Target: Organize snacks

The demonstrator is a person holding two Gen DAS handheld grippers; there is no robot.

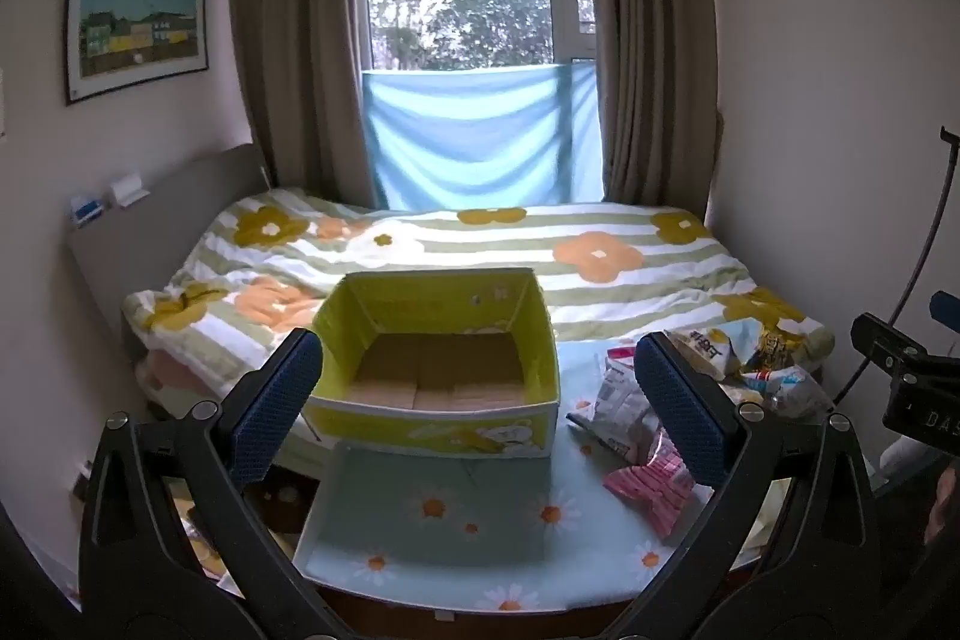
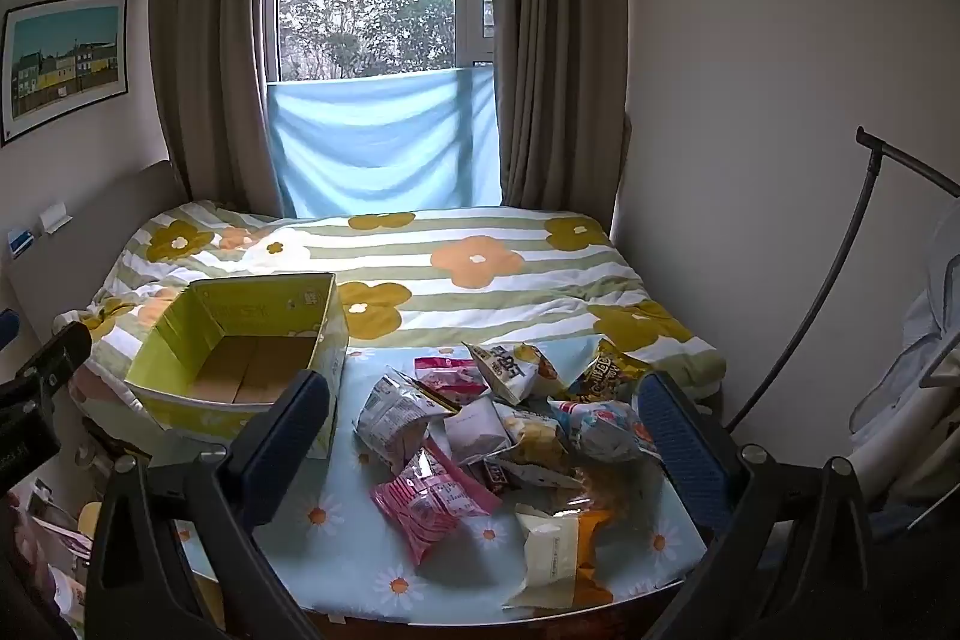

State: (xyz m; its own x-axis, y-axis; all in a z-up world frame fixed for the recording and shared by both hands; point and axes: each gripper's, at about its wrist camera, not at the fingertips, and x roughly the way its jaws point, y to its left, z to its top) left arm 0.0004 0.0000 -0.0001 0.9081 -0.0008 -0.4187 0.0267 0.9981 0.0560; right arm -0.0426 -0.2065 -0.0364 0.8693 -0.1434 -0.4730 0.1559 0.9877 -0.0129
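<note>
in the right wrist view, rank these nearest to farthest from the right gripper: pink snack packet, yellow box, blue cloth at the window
From the right gripper:
1. pink snack packet, between its open fingers on the table.
2. yellow box, back left on the table.
3. blue cloth, across the bed at the window.

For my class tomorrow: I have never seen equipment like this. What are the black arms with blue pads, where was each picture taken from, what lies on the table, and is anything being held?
There is no robot. A person holds a two-finger gripper in each hand, and a wide-angle camera on each looks forward along its fingers. One picture comes from the left gripper, the other from the right gripper; the blue pads are their fingertips. Both stand wide open and hold nothing. On a table with a daisy-print cloth, in front of a bed, stands an empty yellow-green storage box. Beside it lies a loose pile of snack packets, including a pink packet. None is in the box yet.
</note>
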